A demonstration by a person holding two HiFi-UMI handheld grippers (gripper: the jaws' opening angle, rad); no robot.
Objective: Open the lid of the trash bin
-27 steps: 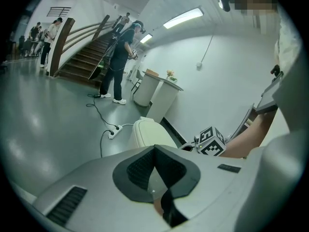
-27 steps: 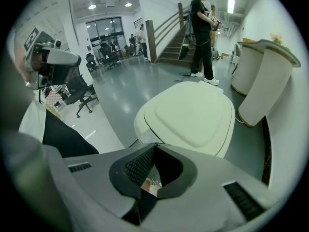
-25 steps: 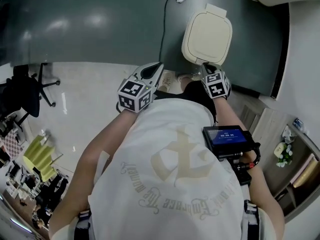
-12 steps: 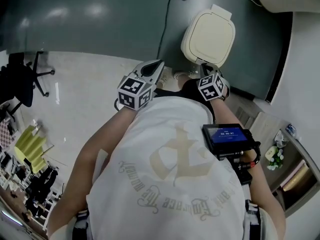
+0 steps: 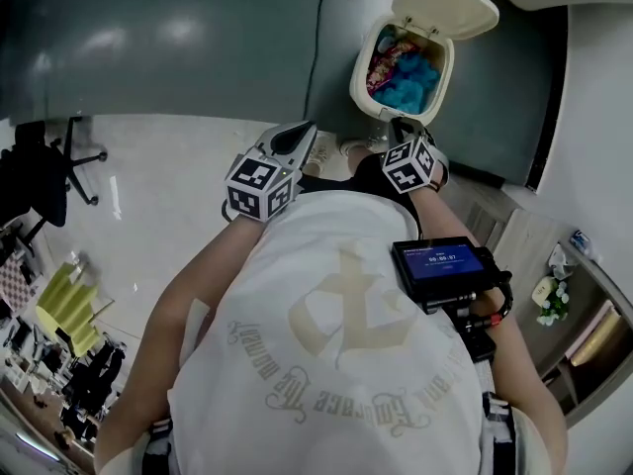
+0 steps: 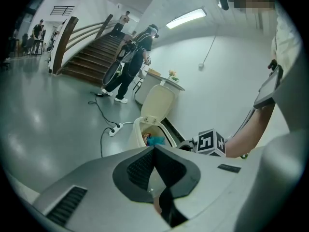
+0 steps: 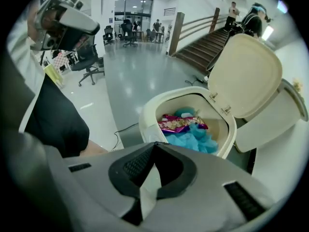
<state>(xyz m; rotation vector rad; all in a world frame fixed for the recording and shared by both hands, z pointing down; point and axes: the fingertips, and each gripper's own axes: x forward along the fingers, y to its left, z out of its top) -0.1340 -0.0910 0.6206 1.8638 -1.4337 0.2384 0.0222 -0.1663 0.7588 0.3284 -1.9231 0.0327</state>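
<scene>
While the trash bin (image 5: 358, 79) stands on the grey floor (image 5: 198, 57), its lid (image 5: 447, 4) is tilted up at the rear hinge. Blue material (image 5: 409, 85) and a pink wrapper (image 5: 380, 65) lie inside. The right gripper (image 7: 154, 145) hangs near the front rim, fingers closed on nothing. The left gripper (image 6: 154, 149) hangs farther left, fingers closed, empty.

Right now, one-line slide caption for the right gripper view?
Trash bin with lid raised, blue waste inside; right tool shut in the foreground.
</scene>
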